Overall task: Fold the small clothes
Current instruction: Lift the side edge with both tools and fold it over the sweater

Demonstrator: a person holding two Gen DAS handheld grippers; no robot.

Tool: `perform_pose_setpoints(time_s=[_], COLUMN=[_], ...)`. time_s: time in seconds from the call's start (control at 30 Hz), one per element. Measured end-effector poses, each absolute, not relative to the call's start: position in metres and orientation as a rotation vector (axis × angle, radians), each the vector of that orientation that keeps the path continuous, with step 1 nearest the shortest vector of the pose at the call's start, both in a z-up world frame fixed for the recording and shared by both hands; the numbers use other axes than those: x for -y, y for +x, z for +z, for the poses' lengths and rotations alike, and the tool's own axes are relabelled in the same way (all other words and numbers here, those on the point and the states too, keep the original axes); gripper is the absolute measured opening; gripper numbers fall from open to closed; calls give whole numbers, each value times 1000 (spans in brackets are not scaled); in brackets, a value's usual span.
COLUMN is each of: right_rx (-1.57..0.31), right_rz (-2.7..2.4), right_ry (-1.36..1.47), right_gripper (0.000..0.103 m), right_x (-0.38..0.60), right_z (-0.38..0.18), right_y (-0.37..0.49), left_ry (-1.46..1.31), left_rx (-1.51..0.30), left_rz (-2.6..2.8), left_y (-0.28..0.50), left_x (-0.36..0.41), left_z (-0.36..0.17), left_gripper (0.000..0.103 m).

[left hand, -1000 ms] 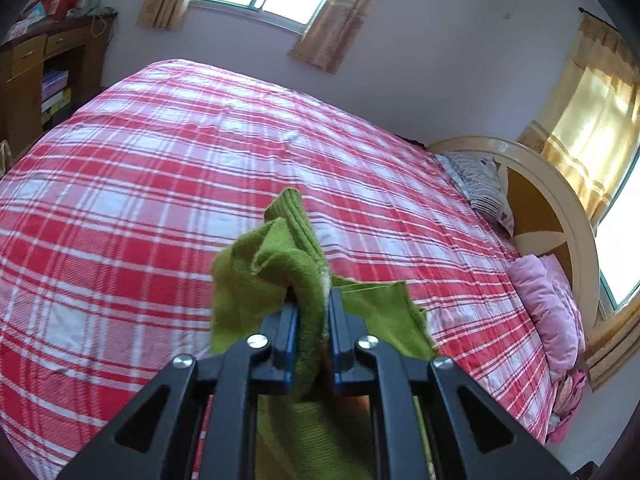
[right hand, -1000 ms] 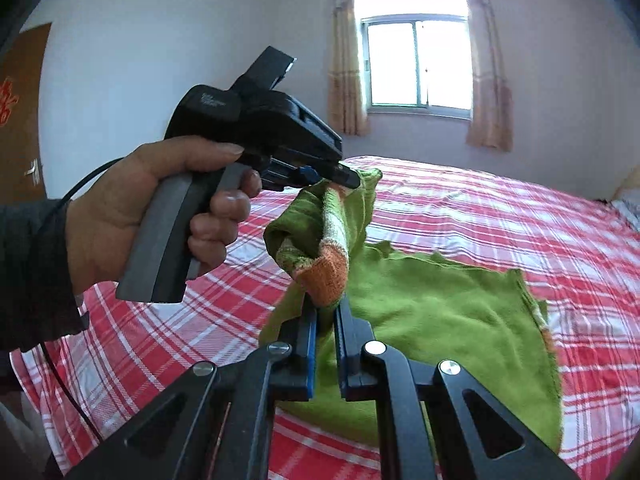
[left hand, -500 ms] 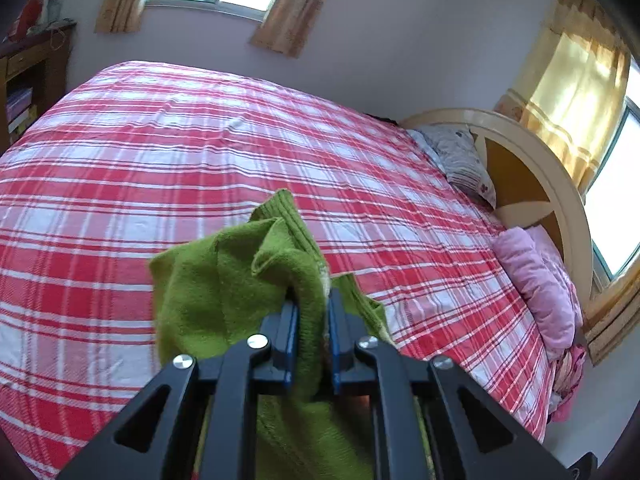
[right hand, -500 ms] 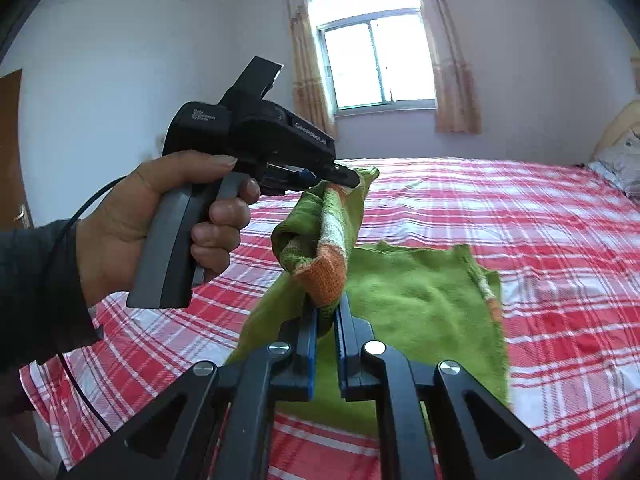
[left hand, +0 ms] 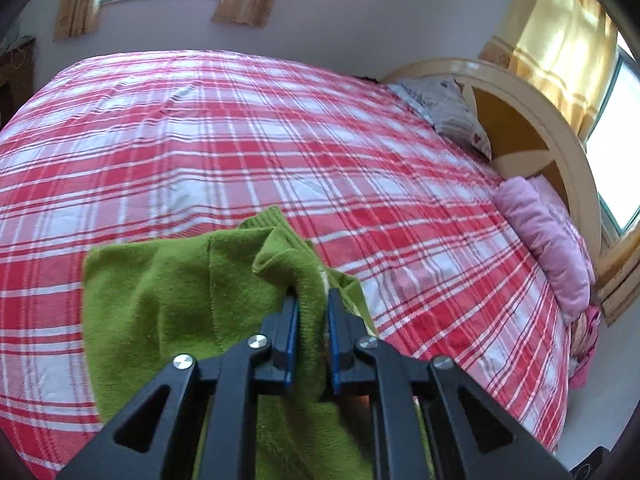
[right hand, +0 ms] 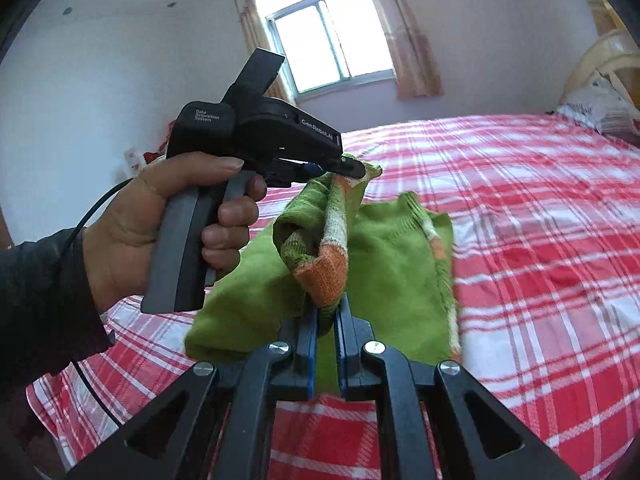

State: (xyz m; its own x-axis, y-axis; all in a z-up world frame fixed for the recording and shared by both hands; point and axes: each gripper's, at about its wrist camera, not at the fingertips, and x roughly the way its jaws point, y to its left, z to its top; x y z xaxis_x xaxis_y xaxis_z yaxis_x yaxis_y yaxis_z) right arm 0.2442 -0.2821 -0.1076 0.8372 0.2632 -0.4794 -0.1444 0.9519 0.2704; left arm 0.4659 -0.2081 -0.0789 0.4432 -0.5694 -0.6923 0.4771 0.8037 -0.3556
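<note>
A small green knitted garment (left hand: 160, 300) with an orange and white striped edge (right hand: 328, 272) hangs over the red plaid bed. My left gripper (left hand: 311, 304) is shut on one bunched part of its edge. It also shows in the right wrist view (right hand: 352, 170), held in a hand. My right gripper (right hand: 326, 312) is shut on the striped edge just below it. The two grippers are close together. The lower part of the garment (right hand: 400, 280) lies on the bed.
The bed with a red and white plaid sheet (left hand: 240, 128) fills the area. A curved headboard (left hand: 532, 120), a grey pillow (left hand: 452, 112) and a pink pillow (left hand: 548, 244) lie at the right. Windows with curtains (right hand: 332, 40) are behind.
Both grippers have carried the garment across the bed and lower, and more of the green cloth has spread onto the sheet. Both stay shut on it.
</note>
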Motion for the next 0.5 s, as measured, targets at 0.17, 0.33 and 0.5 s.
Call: perform_pose_setpoints(time_s=[0.17,0.33,0.5], right_rx=[-559,-583,-610], right_rz=[186,181,181], right_ry=[281,326,387], right_gripper=[7,7,7], right_x=[299,310,322], right_z=[-120,-129,-139], right_y=[241,240,236], left_ry=[-45,11,104], left_rx=[-908,-897,-829], left_rz=[-660,-660,-663], left_y=[463,459,439], left_x=[233,249,257], left_z=[-88,-95,-88], left_gripper=[13,13,21])
